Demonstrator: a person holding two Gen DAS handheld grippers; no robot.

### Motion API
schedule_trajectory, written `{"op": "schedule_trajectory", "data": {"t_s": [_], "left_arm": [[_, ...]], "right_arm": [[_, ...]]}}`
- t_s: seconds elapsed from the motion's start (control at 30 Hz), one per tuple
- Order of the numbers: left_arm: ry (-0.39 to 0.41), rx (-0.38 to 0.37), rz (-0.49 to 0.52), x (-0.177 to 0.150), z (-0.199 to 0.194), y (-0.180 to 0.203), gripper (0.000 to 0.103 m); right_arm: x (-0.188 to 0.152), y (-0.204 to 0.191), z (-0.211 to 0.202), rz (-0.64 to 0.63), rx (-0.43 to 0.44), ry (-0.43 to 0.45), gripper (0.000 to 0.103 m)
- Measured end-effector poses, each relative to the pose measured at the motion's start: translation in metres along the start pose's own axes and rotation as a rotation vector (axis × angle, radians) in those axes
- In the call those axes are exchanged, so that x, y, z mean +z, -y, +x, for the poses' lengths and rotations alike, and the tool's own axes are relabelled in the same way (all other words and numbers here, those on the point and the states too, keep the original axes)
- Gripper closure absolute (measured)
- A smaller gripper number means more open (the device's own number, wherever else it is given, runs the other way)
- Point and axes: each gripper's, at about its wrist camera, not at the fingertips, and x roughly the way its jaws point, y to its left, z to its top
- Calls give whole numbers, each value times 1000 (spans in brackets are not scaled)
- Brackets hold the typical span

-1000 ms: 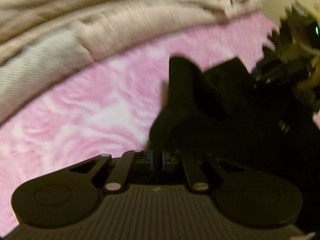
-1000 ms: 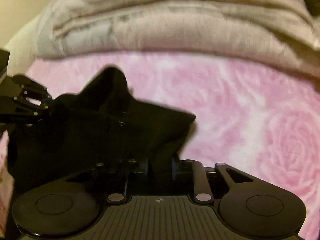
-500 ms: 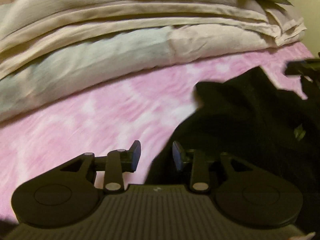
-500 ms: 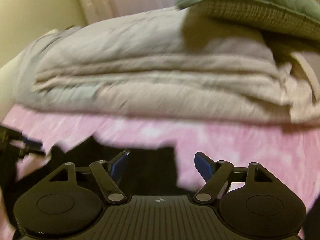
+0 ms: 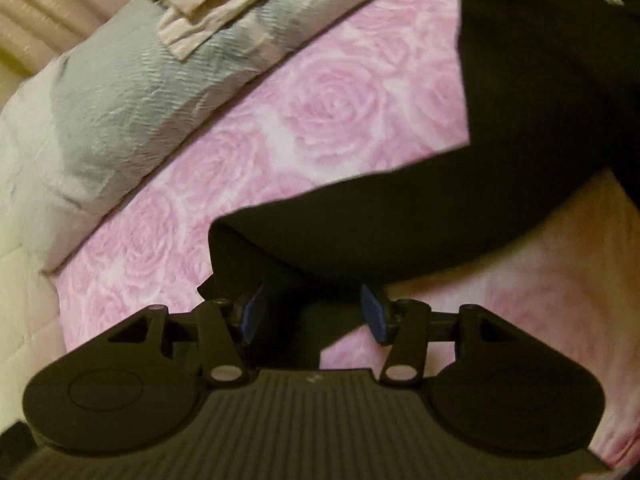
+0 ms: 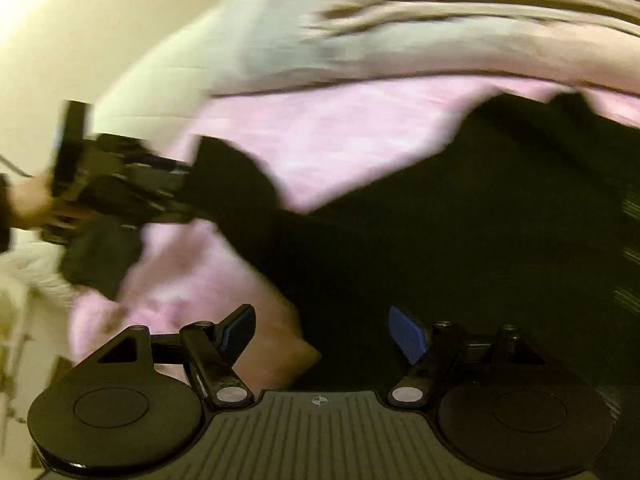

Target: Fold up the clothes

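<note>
A black garment point(image 5: 520, 128) lies spread on the pink rose-patterned sheet point(image 5: 328, 96). One long black sleeve point(image 5: 360, 232) runs from it down to my left gripper point(image 5: 314, 313), which is open, and the sleeve's end lies right at its blue pads point(image 5: 253, 312). In the blurred right wrist view the same black garment point(image 6: 460, 232) fills the right half. My right gripper point(image 6: 322, 335) is open just above its near edge, with nothing clamped. The left gripper point(image 6: 120, 188), held by a hand point(image 6: 28, 200), is at the far left beside the sleeve tip.
A stack of folded grey and beige bedding point(image 5: 168, 60) lies along the far side of the sheet and shows again as bedding point(image 6: 400, 32). A cream wall point(image 6: 100, 28) is behind. The bed's edge and a white quilt point(image 5: 20, 240) are at the left.
A second ago both grippers were shut on the raised black garment. They opened half a second ago. The garment now lies flat, and both grippers have swung down toward its edges.
</note>
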Motion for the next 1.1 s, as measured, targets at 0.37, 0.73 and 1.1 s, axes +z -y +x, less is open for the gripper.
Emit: {"op": "schedule_trajectory", "data": {"t_s": [0.37, 0.73, 1.1], "left_arm": [[104, -30, -60, -73, -37, -68, 45], [88, -207, -466, -98, -23, -126, 41], [-184, -366, -531, -76, 32, -89, 85]], "right_arm": [[43, -68, 134, -65, 197, -109, 26], [-70, -148, 126, -461, 167, -401, 26], [-72, -159, 109, -325, 64, -341, 26]]}}
